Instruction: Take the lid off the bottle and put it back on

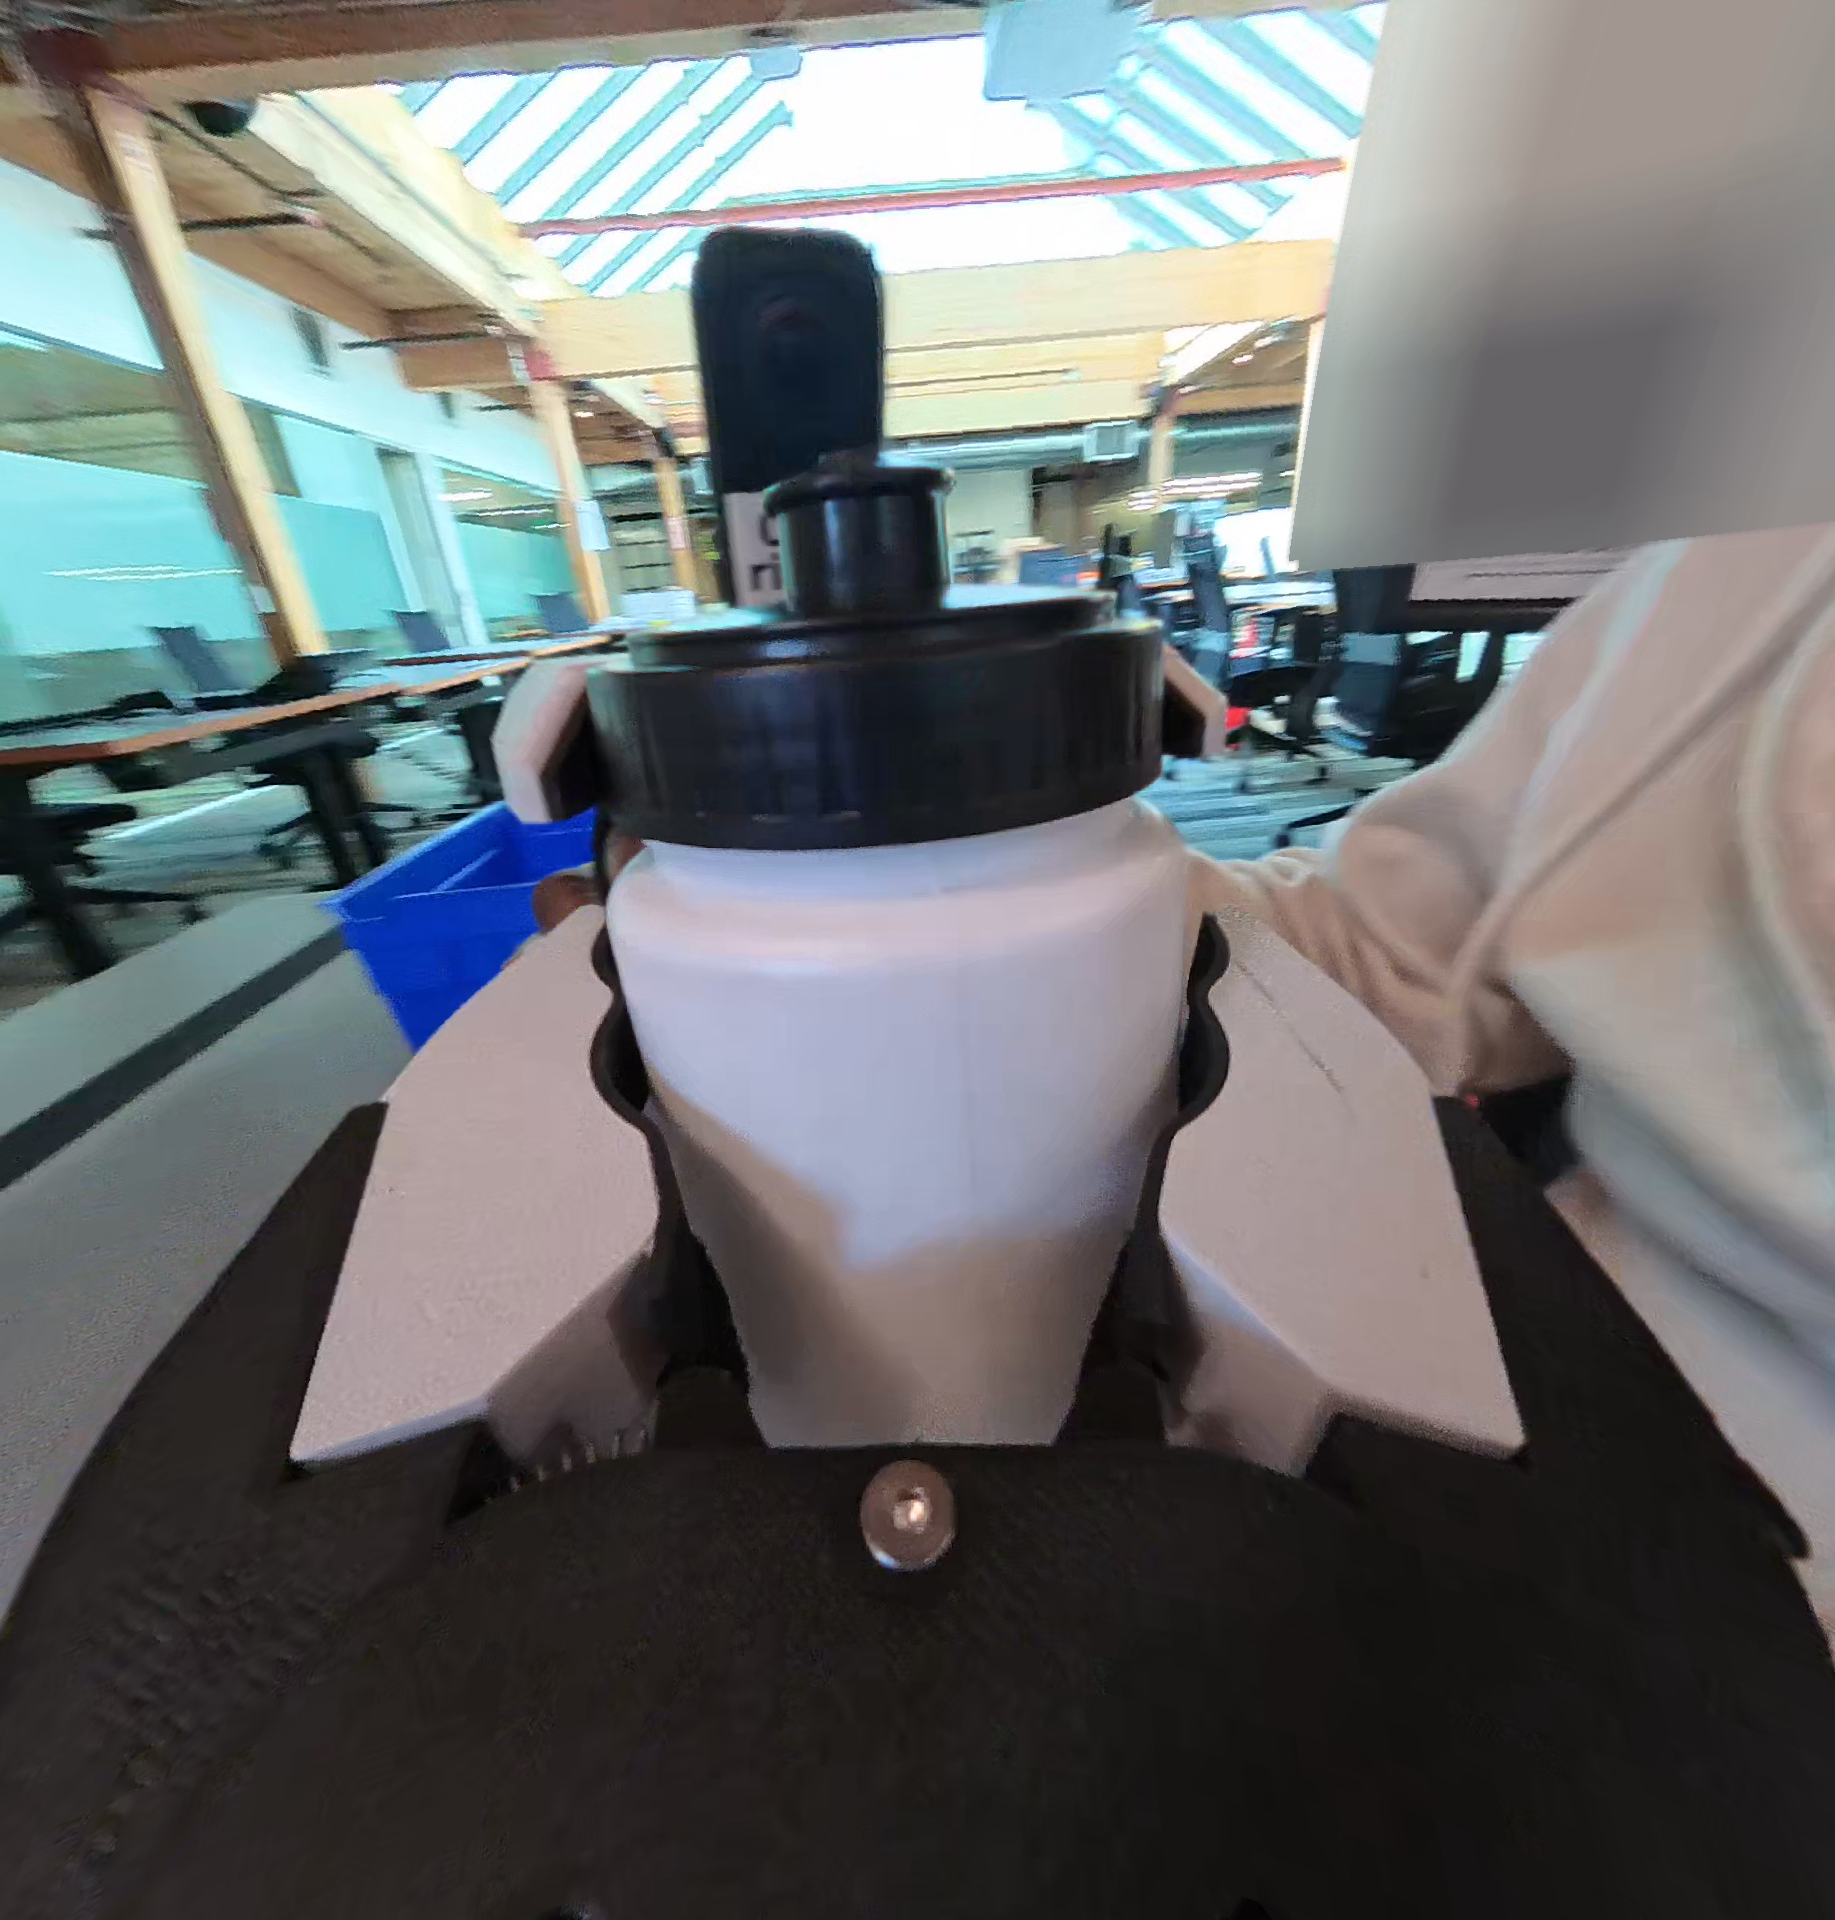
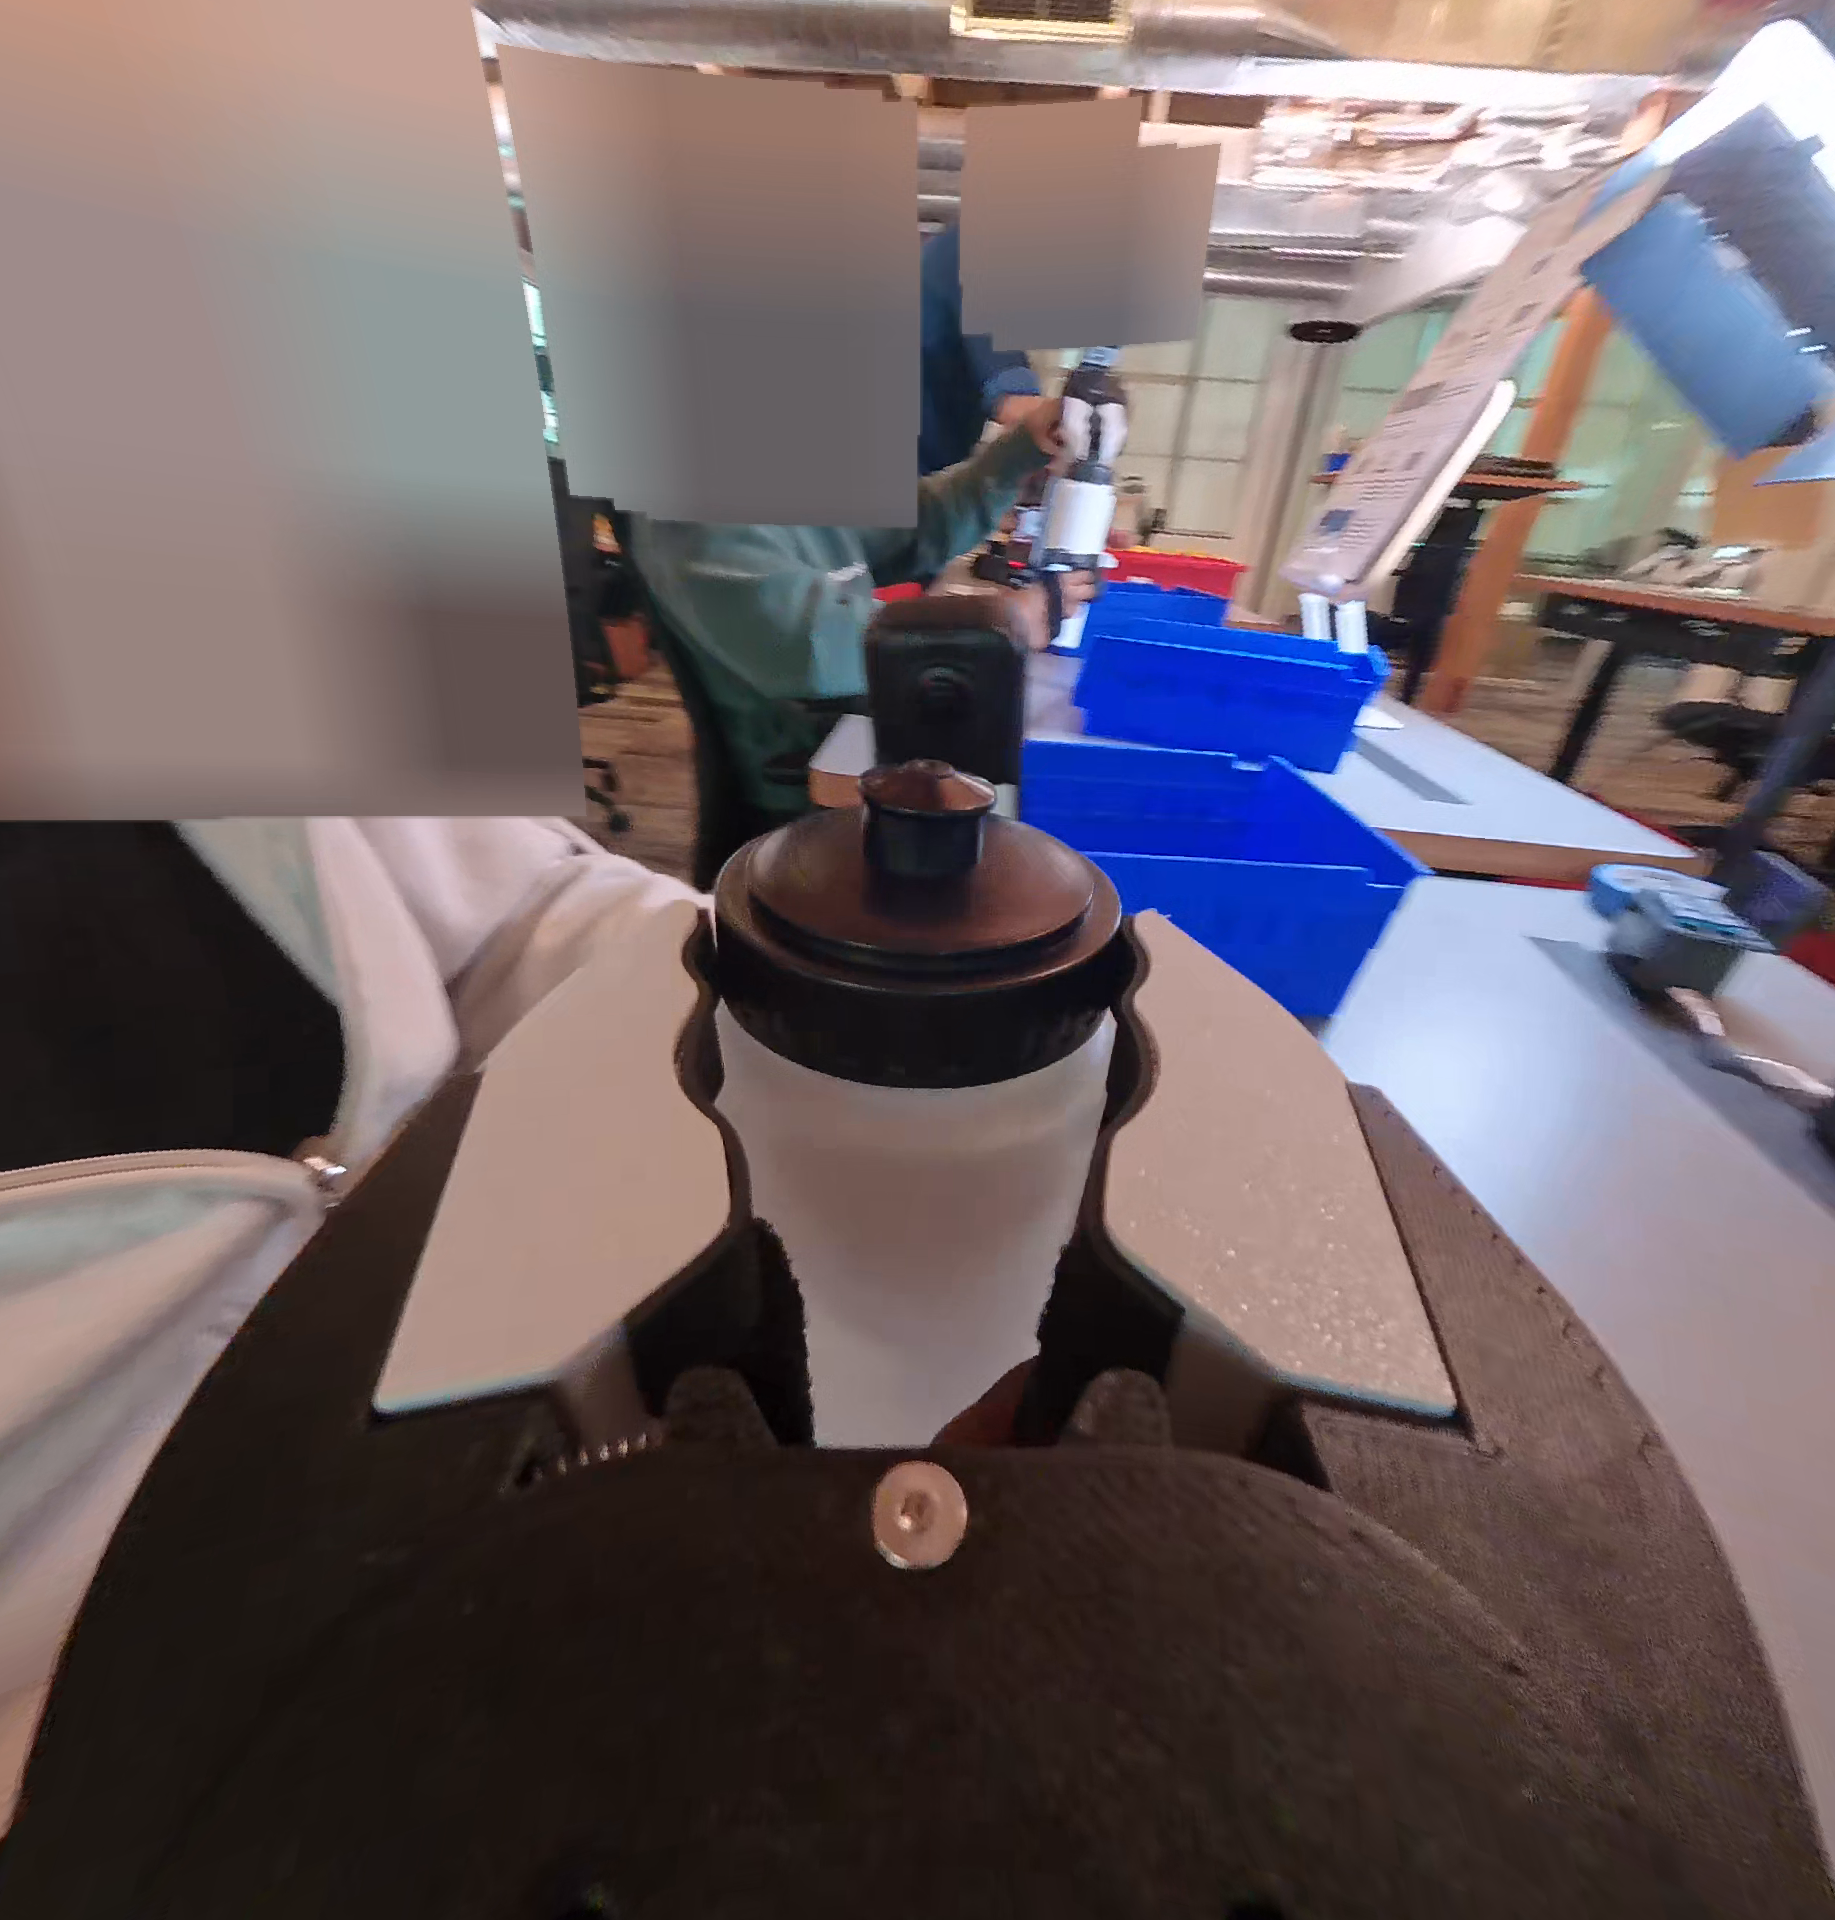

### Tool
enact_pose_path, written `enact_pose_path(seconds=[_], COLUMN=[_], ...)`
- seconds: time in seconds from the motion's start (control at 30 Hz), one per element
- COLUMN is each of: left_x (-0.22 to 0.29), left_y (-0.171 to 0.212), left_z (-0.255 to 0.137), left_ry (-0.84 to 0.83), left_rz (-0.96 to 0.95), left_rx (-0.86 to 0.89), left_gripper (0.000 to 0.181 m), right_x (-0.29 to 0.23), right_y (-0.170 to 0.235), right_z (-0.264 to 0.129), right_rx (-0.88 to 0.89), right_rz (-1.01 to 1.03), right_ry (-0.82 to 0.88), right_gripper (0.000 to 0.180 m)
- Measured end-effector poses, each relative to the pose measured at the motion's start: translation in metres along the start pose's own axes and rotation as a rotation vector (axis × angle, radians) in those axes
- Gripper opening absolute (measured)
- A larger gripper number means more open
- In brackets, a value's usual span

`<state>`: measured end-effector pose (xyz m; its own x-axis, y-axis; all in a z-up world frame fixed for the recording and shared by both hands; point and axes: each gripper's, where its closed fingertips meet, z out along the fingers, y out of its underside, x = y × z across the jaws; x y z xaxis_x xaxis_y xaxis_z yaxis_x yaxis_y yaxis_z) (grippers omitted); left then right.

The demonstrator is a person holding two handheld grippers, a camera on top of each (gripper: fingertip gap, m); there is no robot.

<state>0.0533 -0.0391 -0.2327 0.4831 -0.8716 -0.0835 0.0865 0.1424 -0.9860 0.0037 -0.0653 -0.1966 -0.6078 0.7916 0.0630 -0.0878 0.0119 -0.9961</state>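
A white plastic bottle (image 1: 892,1091) with a black screw lid (image 1: 877,748) and a black spout is held up in the air. My left gripper (image 1: 902,935) is shut on the bottle's white body, its jaws pressing both sides. My right gripper (image 2: 918,956) is shut on the lid (image 2: 918,997), its fingertips on the lid's ribbed rim. The right gripper's fingertips (image 1: 534,738) also show in the left wrist view, on either side of the lid. The lid sits on the bottle (image 2: 913,1195). The bottle's lower part is hidden.
A grey table (image 2: 1578,1143) lies to the right with blue bins (image 2: 1225,831) on it. One blue bin (image 1: 445,935) stands behind the bottle. A cream sleeve (image 1: 1619,883) is close by. Another person (image 2: 778,644) works with grippers farther off. Desks and chairs fill the background. The tips of one gripper are about 5 cm away from the tips of the other.
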Motion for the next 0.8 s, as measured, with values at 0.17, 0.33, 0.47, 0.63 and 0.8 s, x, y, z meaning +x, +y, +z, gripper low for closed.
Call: enact_pose_path(seconds=[0.17,0.33,0.47,0.63,0.8], left_x=[-0.002,-0.052,-0.059,-0.024,0.001], left_y=[-0.001,0.001,0.001,0.001,-0.002], left_z=[0.0,-0.011,-0.013,-0.004,-0.003], left_ry=[-0.026,-0.422,-0.491,-0.169,0.036], left_rz=[0.004,0.12,0.143,0.048,-0.021], left_rx=[0.009,-0.015,-0.031,-0.002,0.049], left_gripper=[0.101,0.101,0.101,0.101,0.1], right_x=[-0.002,0.026,0.039,0.021,0.0], right_y=[-0.001,-0.02,-0.005,-0.005,-0.008], right_z=[0.0,-0.01,-0.005,-0.005,-0.004], right_rx=[0.015,0.131,0.0,0.004,0.07], right_rz=[0.013,-0.08,-0.121,-0.079,-0.025], right_ry=[-0.026,0.204,0.36,0.205,0.001], right_gripper=[0.073,0.091,0.075,0.07,0.07])
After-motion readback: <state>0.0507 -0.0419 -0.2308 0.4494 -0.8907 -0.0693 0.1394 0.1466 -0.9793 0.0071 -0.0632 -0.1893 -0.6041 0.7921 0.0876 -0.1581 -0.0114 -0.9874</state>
